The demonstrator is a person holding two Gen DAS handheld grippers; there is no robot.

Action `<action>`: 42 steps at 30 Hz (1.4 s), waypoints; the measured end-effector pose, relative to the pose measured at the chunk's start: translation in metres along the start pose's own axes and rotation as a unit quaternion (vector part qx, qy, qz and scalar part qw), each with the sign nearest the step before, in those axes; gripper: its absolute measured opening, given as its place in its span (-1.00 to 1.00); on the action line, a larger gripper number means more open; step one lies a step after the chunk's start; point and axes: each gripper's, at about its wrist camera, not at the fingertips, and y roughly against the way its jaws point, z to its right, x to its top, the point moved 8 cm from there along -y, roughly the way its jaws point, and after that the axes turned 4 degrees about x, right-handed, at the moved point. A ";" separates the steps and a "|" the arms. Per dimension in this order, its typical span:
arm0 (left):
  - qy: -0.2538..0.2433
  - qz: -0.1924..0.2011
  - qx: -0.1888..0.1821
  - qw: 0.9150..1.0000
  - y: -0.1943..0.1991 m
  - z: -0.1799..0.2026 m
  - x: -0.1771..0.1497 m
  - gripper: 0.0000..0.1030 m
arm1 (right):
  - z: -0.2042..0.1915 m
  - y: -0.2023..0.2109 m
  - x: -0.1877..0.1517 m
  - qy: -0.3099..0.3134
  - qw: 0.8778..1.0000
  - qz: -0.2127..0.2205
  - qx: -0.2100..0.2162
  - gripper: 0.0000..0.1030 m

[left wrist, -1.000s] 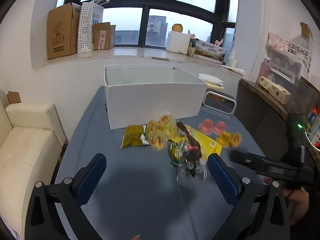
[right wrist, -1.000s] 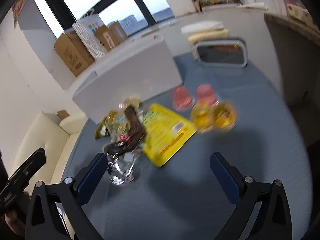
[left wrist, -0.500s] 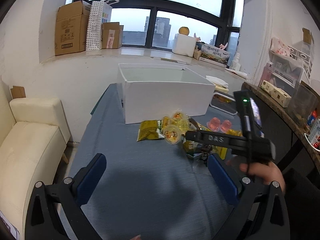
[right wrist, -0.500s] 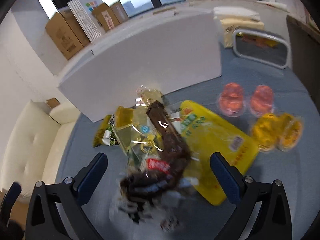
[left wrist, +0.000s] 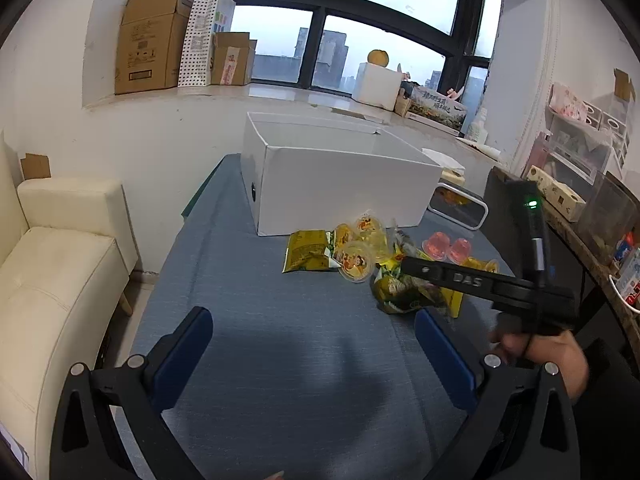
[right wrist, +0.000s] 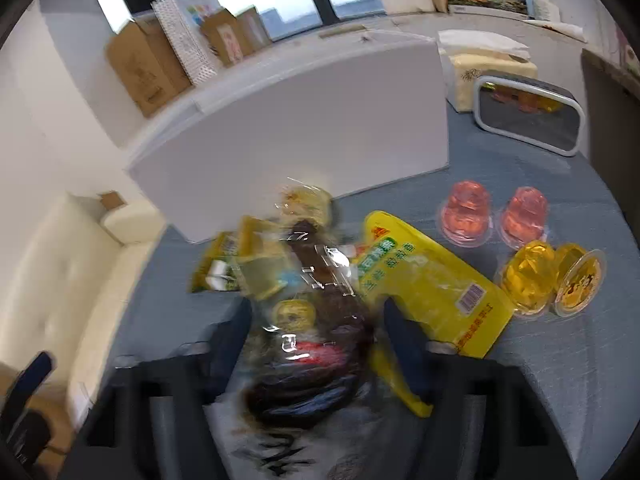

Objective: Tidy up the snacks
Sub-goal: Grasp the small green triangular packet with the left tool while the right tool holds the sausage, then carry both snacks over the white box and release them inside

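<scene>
A pile of snacks lies on the blue table in front of a white box (left wrist: 344,184). In the right wrist view my right gripper (right wrist: 316,328) has its fingers close on both sides of a clear bag of dark snacks (right wrist: 316,344); the frame is blurred. Beside it lie a yellow packet (right wrist: 432,280), two pink jelly cups (right wrist: 466,216) and two yellow jelly cups (right wrist: 532,276). My left gripper (left wrist: 312,344) is open and empty, held back over the near table. It sees the right gripper (left wrist: 472,284) over the pile, with a green-yellow packet (left wrist: 308,250) and jelly cups (left wrist: 356,262).
A grey-framed tray (right wrist: 528,114) stands to the right of the box. A cream sofa (left wrist: 48,280) is left of the table. A dark counter (left wrist: 560,220) with storage bins is on the right. Cardboard boxes (left wrist: 148,40) stand on the window sill.
My right gripper has moved down and forward onto the snack pile and its fingers have closed in around the dark snack bag. The left gripper has drawn back and turned a little left.
</scene>
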 end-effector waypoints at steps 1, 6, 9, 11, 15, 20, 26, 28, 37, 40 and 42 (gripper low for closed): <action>-0.001 -0.002 -0.001 1.000 -0.002 0.001 0.000 1.00 | -0.001 0.005 0.000 0.008 1.000 0.003 0.000 0.20; -0.007 -0.011 -0.004 1.000 -0.013 0.009 0.000 1.00 | 0.005 0.030 0.002 0.015 1.000 0.014 0.017 0.20; -0.027 -0.015 -0.005 0.999 -0.022 0.021 0.000 1.00 | 0.011 0.051 0.003 0.026 0.999 0.031 0.010 0.20; -0.040 -0.026 -0.014 0.999 -0.034 0.034 -0.001 1.00 | 0.021 0.068 0.001 0.021 0.999 0.041 0.012 0.20; -0.057 -0.054 -0.026 0.997 -0.069 0.067 -0.004 1.00 | 0.035 0.095 -0.003 0.015 0.998 0.057 0.007 0.21; -0.071 -0.087 -0.027 0.993 -0.117 0.099 -0.006 1.00 | 0.048 0.111 -0.013 0.007 0.998 0.061 0.007 0.21; -0.078 -0.126 -0.019 0.989 -0.154 0.113 -0.011 0.31 | 0.060 0.117 -0.019 -0.001 0.998 0.059 0.011 0.20; -0.076 -0.130 -0.024 0.988 -0.159 0.113 -0.013 0.16 | 0.062 0.118 -0.019 -0.005 0.998 0.060 0.014 0.20; -0.071 -0.076 -0.061 0.993 -0.104 0.109 0.003 0.08 | 0.059 0.114 -0.019 0.004 0.998 0.059 0.019 0.20; -0.070 -0.051 -0.067 0.994 -0.077 0.103 0.015 0.08 | 0.051 0.111 -0.015 0.020 0.998 0.058 0.017 0.20; -0.067 -0.032 -0.066 0.995 -0.059 0.095 0.027 0.08 | 0.043 0.106 -0.009 0.035 0.998 0.058 0.017 0.21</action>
